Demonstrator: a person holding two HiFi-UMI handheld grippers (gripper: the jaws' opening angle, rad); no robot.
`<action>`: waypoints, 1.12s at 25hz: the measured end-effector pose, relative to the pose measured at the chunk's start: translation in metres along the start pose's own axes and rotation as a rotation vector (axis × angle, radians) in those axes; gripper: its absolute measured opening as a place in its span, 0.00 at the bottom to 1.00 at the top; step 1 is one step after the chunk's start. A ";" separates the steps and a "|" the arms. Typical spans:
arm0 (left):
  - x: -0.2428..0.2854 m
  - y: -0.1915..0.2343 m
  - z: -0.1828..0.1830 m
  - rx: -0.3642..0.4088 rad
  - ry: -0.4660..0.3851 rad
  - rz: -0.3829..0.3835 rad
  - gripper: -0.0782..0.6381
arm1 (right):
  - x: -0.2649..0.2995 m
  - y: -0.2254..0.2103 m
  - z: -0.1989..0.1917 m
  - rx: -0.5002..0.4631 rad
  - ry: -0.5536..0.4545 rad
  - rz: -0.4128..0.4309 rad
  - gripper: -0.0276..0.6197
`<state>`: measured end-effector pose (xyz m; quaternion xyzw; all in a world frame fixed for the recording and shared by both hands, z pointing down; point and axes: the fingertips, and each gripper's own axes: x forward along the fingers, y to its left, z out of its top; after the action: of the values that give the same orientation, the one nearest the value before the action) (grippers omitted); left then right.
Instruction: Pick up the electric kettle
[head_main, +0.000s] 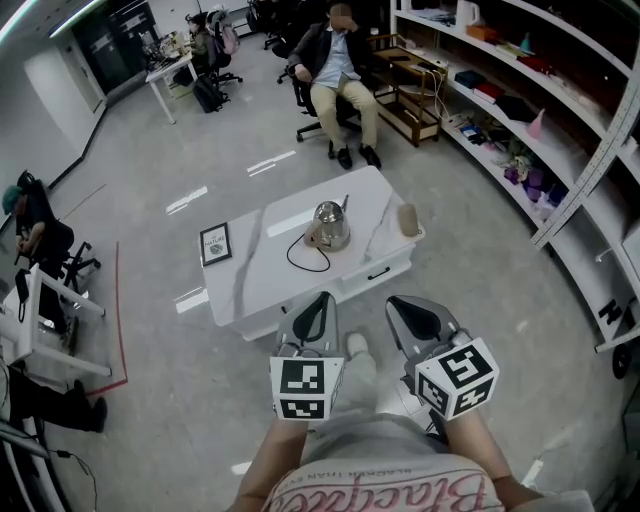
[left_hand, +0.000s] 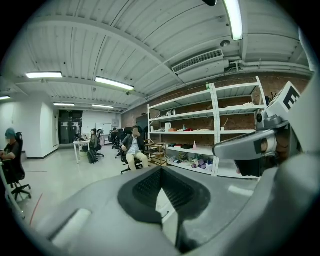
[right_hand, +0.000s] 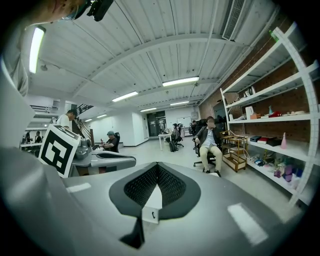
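Left hand-held gripper (head_main: 318, 306) is hanging over the grey floor with its jaws pressed together and nothing between them. The right hand-held gripper (head_main: 402, 308) is riding just beside it, its jaws likewise closed and empty. Both are pointing toward the near edge of the low white marble-patterned counter (head_main: 250, 290) and are sitting well apart from the rounded, shiny stainless-steel electric kettle (head_main: 330, 224).

That kettle is standing upright near the middle of the counter, its polished dome catching the ceiling light. A thin black power cord (head_main: 303, 258) is looping from its base toward the near edge. A small black-framed picture (head_main: 215, 243) is lying to the kettle's left, well apart from it. A beige cylindrical object (head_main: 407, 219) is resting near the right edge. Bare counter is showing all around the kettle's body.

Open floor is running between the hand-held grippers and the counter, and on along its left side. White metal shelving (head_main: 560, 130) is lining the right wall, apart from the counter. A seated person (head_main: 338, 70) is occupying a chair beyond the far edge.
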<state>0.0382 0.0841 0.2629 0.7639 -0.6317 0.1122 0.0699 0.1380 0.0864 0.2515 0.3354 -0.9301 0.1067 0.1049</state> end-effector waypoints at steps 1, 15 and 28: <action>0.009 0.002 0.001 -0.003 0.003 0.001 0.11 | 0.006 -0.006 0.002 0.000 0.003 0.004 0.08; 0.157 0.054 0.030 -0.043 0.014 0.040 0.11 | 0.121 -0.108 0.038 -0.021 0.046 0.051 0.08; 0.252 0.132 0.041 -0.109 0.024 0.155 0.11 | 0.236 -0.161 0.053 -0.058 0.126 0.159 0.08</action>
<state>-0.0434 -0.1903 0.2842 0.7064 -0.6931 0.0917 0.1101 0.0579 -0.1908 0.2846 0.2500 -0.9480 0.1085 0.1643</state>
